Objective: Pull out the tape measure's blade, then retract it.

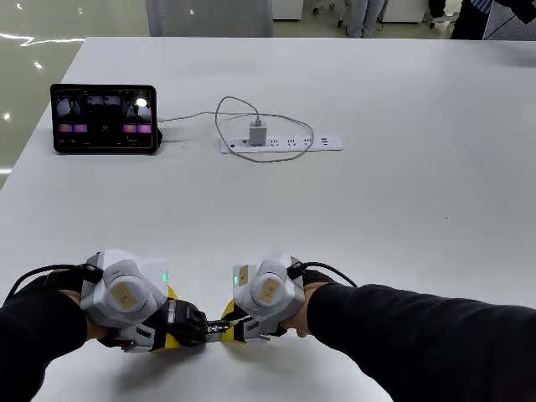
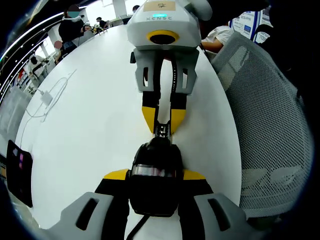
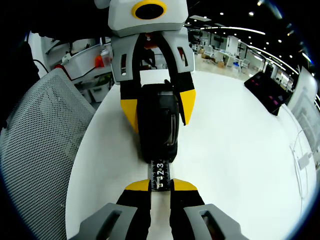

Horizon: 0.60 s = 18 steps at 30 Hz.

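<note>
My left gripper (image 2: 156, 174) is clamped around the black tape measure (image 3: 159, 125) at the table's (image 1: 377, 209) near edge. My right gripper (image 3: 160, 186) is pinched tight on the blade (image 3: 160, 172), which is only a short way out of the case.

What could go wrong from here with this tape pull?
1. The right gripper pinches only a thin strip of blade; it may slip and snap back into the tape measure case.
2. The left gripper holds the case by its sides; a hard pull could twist it loose.
3. Work sits near the table edge, so a dropped case might fall off.
</note>
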### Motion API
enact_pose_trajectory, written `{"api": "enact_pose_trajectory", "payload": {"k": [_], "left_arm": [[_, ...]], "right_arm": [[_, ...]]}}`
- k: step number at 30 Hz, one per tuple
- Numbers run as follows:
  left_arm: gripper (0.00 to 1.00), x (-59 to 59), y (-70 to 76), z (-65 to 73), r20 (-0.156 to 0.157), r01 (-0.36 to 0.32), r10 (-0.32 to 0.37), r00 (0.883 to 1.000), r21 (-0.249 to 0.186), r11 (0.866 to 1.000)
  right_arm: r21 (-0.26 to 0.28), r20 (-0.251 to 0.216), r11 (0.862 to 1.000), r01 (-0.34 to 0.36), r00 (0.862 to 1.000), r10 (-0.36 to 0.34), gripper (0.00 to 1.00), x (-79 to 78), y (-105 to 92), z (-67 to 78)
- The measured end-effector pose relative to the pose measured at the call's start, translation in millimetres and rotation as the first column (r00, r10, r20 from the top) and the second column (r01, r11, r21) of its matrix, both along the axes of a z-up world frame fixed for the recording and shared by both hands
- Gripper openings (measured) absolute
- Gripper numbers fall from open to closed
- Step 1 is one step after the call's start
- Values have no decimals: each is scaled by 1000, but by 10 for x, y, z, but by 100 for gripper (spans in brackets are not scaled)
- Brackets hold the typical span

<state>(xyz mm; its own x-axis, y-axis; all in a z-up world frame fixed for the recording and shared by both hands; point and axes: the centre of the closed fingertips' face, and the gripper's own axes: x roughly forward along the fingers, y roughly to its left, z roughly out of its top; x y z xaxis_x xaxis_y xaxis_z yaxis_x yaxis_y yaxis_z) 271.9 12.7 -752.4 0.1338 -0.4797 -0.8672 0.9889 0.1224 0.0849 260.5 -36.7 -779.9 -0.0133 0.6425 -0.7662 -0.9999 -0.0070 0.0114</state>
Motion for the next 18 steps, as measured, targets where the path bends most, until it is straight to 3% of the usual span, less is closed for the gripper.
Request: {"api": "enact_pose_trajectory", "payload": {"k": [18], "left_arm": [[32, 19, 8, -37, 2, -3, 3, 1000, -3, 1000]], "right_arm": [[-16, -3, 1000, 14, 1000, -14, 10, 7, -130, -11]]}}
